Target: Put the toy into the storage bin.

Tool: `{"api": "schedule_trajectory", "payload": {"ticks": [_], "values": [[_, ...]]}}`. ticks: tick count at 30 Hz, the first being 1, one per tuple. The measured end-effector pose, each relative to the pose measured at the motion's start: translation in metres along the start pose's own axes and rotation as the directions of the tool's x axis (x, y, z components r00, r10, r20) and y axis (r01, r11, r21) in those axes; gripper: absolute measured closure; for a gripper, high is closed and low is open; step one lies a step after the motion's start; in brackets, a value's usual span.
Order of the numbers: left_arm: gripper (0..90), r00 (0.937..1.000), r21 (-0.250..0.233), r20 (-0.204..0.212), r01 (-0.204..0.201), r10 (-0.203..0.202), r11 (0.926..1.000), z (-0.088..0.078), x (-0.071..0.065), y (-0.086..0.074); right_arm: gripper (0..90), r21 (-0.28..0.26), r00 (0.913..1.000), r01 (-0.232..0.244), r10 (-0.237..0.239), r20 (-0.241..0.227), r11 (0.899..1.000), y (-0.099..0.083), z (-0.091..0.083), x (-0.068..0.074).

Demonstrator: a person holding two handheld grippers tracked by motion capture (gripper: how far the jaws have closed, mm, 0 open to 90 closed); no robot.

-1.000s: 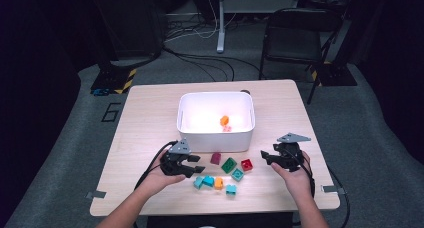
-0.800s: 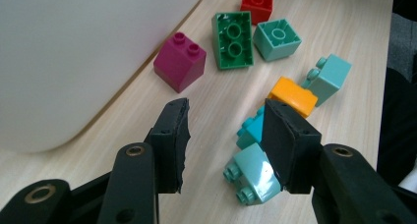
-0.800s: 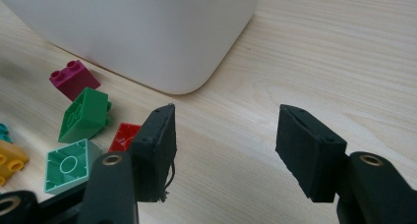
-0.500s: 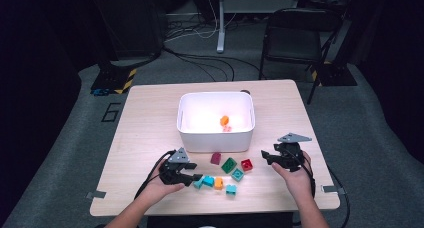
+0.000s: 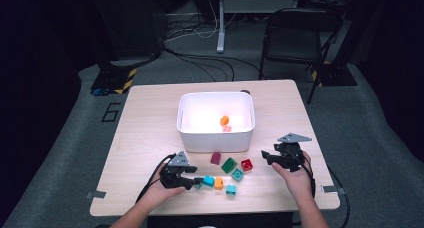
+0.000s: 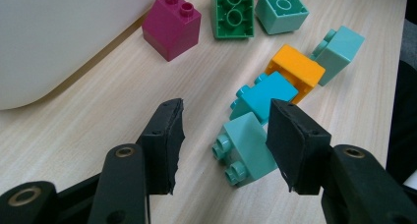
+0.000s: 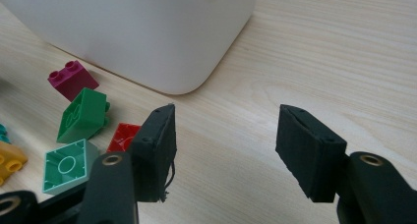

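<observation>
My left gripper [image 5: 196,181] [image 6: 226,111] sits low over the table at the left end of a row of bricks. Its jaws have just been opening. A pale teal brick [image 6: 246,148] [image 5: 199,183] lies on the wood between them, close to the right pad and well apart from the left one. Beyond it lie a blue brick [image 6: 265,96], an orange brick [image 6: 295,71] and another pale teal brick [image 6: 339,47]. My right gripper [image 5: 264,158] [image 7: 223,111] hovers open over bare wood, nothing between its pads.
A white bin [image 5: 216,135] stands mid-table with an orange brick [image 5: 224,120] and a pink one [image 5: 227,129] inside. In front of it lie a magenta brick [image 5: 216,158], a green brick [image 5: 229,164], a red brick [image 5: 246,164] and a mint brick [image 5: 237,174].
My left gripper has come down and back toward the table's front edge, and its jaws stand wider, with the pale teal brick now between them. The right gripper has kept still.
</observation>
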State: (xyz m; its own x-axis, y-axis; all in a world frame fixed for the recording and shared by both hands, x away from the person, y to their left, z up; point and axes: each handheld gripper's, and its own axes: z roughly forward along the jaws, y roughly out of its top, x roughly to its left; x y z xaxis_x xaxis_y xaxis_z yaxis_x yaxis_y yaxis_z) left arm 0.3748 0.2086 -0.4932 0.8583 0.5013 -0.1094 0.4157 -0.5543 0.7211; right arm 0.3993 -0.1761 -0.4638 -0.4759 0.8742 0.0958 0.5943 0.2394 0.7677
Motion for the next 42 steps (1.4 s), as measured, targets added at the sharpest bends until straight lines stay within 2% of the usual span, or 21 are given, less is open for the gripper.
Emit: {"api": "schedule_trajectory", "payload": {"ticks": [5, 10, 13, 19, 23, 26, 36, 42], "values": [[48.3, 0.9995, 0.008, 0.03, 0.011, -0.012, 0.9999, 0.0, -0.003, -0.001, 39.6, 0.0, 1.0, -0.002, 0.002, 0.002, 1.0, -0.001, 0.0, -0.001], [47.6, 0.9997, 0.043, 0.012, -0.023, 0.023, 0.9988, 0.007, -0.007, -0.003, 39.6, 0.001, 1.0, -0.003, 0.003, 0.002, 1.0, -0.001, 0.0, -0.002], [48.4, 0.9997, 0.054, 0.009, -0.024, 0.024, 0.9982, 0.007, -0.007, -0.004, 39.5, -0.001, 1.0, -0.002, 0.002, 0.002, 1.0, -0.001, 0.0, -0.001], [53.2, 0.9996, 0.07, -0.014, -0.023, 0.024, 0.9973, 0.008, 0.002, -0.007, 39.5, 0.005, 1.0, 0.0, 0.0, 0.002, 1.0, -0.001, 0.001, -0.002], [58.5, 0.9997, 0.077, 0.0, -0.026, 0.026, 0.9967, 0.012, 0.001, -0.008, 39.4, 0.004, 1.0, -0.004, 0.004, 0.002, 1.0, -0.001, 0.001, -0.002], [64.8, 0.9991, 0.097, 0.003, -0.043, 0.043, 0.9944, 0.014, 0.0, -0.007, 39.4, 0.005, 1.0, -0.003, 0.003, 0.002, 1.0, -0.001, 0.001, -0.002], [67.2, 0.9994, 0.081, 0.004, -0.034, 0.034, 0.9961, 0.009, 0.001, -0.002, 39.4, 0.008, 1.0, -0.002, 0.002, 0.002, 1.0, -0.002, 0.002, -0.002], [67.2, 0.9996, 0.047, 0.015, -0.023, 0.022, 0.9986, 0.0, 0.003, 0.006, 39.3, 0.014, 1.0, -0.01, 0.01, 0.001, 1.0, -0.003, 0.003, -0.002]]}}
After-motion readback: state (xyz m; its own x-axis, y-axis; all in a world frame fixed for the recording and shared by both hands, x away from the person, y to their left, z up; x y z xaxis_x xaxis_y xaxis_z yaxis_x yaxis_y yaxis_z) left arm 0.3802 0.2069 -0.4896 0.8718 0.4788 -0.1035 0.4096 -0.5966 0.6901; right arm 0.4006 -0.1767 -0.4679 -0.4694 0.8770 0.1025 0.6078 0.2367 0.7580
